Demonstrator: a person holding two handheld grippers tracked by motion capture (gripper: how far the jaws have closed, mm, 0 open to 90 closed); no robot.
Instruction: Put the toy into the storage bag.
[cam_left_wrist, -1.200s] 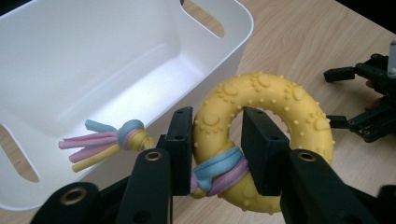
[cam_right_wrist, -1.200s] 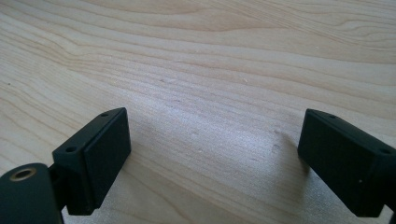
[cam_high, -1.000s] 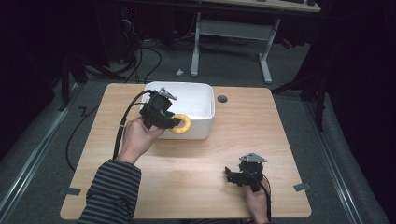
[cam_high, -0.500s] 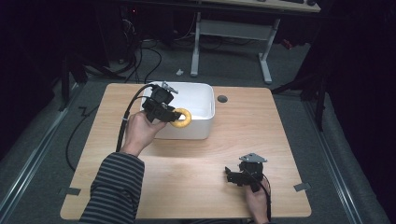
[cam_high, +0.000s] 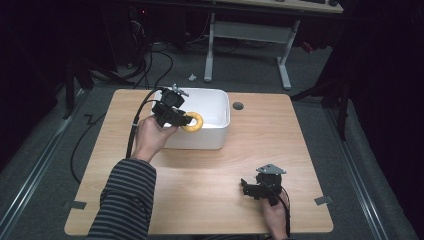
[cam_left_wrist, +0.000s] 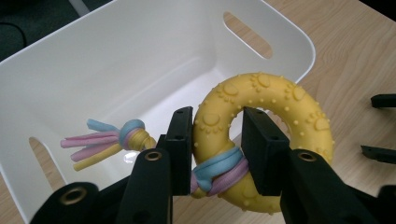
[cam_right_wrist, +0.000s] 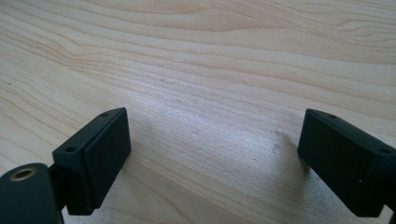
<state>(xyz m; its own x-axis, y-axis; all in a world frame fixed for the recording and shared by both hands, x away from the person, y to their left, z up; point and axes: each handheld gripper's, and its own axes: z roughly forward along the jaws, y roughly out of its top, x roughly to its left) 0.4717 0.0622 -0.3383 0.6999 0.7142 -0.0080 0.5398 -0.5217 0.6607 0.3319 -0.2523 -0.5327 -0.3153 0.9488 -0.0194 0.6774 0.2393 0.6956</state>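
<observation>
Clamping the yellow ring toy (cam_left_wrist: 261, 135), the left hand-held gripper (cam_left_wrist: 217, 154) hangs seemingly above the white bin (cam_left_wrist: 93, 60); right hand-held gripper (cam_right_wrist: 215, 163) gapes.

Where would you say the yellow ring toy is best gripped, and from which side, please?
Across the yellow ring toy's band, one jaw through the hole and one outside, coming from its knotted-rope side as the left gripper does now: the band is narrow enough to fit between the jaws.

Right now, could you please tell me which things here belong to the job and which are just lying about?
In the job:
- yellow ring toy, clamped in the left gripper
- white bin, under the ring
- knotted rope, lying in the bin

Lying about:
- right gripper, jaws open, low over the table
- desk frame behind the table
</observation>
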